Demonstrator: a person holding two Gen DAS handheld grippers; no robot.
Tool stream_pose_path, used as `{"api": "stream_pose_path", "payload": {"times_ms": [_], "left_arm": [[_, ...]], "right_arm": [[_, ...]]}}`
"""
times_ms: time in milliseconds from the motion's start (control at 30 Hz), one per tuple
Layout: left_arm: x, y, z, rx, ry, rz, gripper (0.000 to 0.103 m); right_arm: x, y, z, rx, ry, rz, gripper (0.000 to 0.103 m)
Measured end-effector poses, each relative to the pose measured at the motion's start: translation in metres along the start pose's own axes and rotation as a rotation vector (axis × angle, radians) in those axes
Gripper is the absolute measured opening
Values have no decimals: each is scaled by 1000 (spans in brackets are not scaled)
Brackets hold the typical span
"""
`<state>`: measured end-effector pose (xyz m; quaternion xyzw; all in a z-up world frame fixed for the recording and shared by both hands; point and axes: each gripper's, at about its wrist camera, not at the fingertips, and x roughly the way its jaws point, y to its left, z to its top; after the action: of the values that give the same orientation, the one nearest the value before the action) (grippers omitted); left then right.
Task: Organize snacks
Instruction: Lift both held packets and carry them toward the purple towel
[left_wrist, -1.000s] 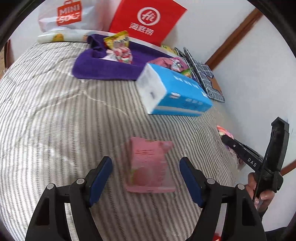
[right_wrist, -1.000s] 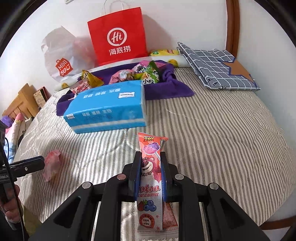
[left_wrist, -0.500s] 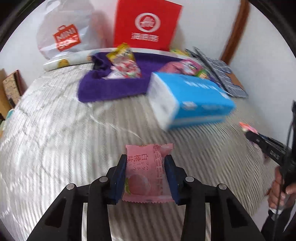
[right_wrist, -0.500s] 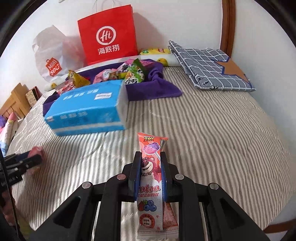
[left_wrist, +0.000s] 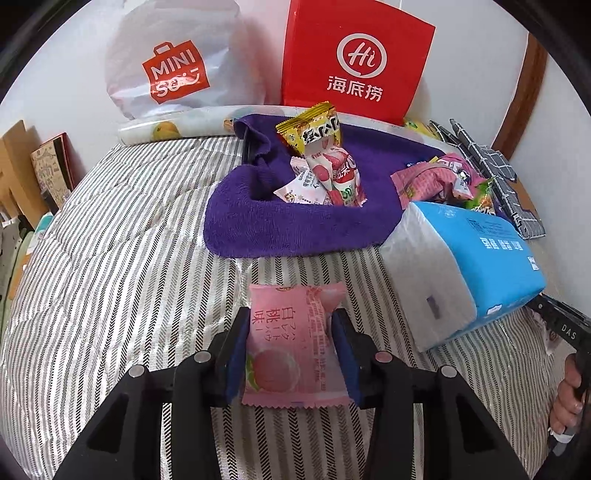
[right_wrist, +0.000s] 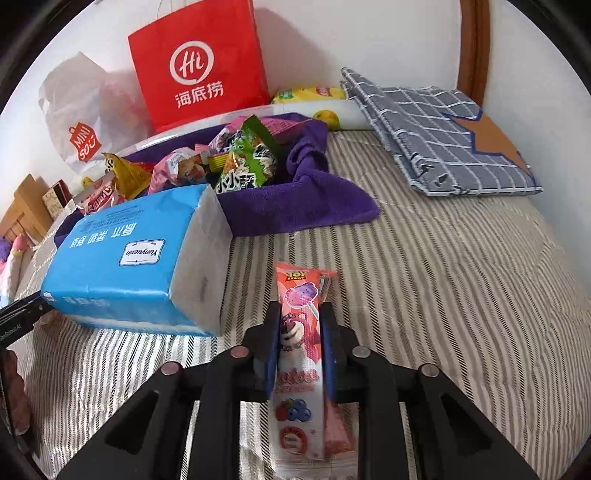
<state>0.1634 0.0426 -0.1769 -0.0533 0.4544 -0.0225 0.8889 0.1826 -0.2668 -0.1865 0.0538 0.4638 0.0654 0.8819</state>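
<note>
The pink peach packet (left_wrist: 291, 347) is pinched between the blue pads of the left gripper (left_wrist: 291, 350), held clear of the striped bedspread (left_wrist: 110, 277), with the purple towel (left_wrist: 280, 225) just ahead. The jaws have just been closing in from wide, then easing back a touch, and the packet is squeezed between them now. Over on the other side, the Toy Story lollipop pack (right_wrist: 299, 354) is clamped upright in the right gripper (right_wrist: 299, 350), fingers pressed nearly together on the thin wrapper.

So two snacks are picked up but not dropped off yet. The towel is already loaded with two little heaps: a yellow-and-red bunch (left_wrist: 321, 158) and a pink-and-green bunch (right_wrist: 240, 158) (looks like that's the collection spot, though that's a guess). No other loose snacks are spotted on the bedspread, apart from a yellow pack (right_wrist: 306, 94) by the wall. A blue tissue pack (right_wrist: 136, 258) is sat between the two grippers, partly blocking the towel. Probably near the end, with only these two left to place.
</note>
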Motion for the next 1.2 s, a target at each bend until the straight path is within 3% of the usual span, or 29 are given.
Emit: {"api": "stream_pose_path", "payload": {"times_ms": [333,500,700,1200], "left_arm": [[3,-13,-2,58,12,67,43],[2,-6,-1,29,5,29,43],[3,-10,-1,44,9,48,45],[2,-3,1,14,1,13,45]], "right_arm": [[4,2,2,2,7,2,26],[4,6,2,-27,11,-11,32],[4,7,1,-36,12,-22,32],[4,3,1,-14,7,0,31]]}}
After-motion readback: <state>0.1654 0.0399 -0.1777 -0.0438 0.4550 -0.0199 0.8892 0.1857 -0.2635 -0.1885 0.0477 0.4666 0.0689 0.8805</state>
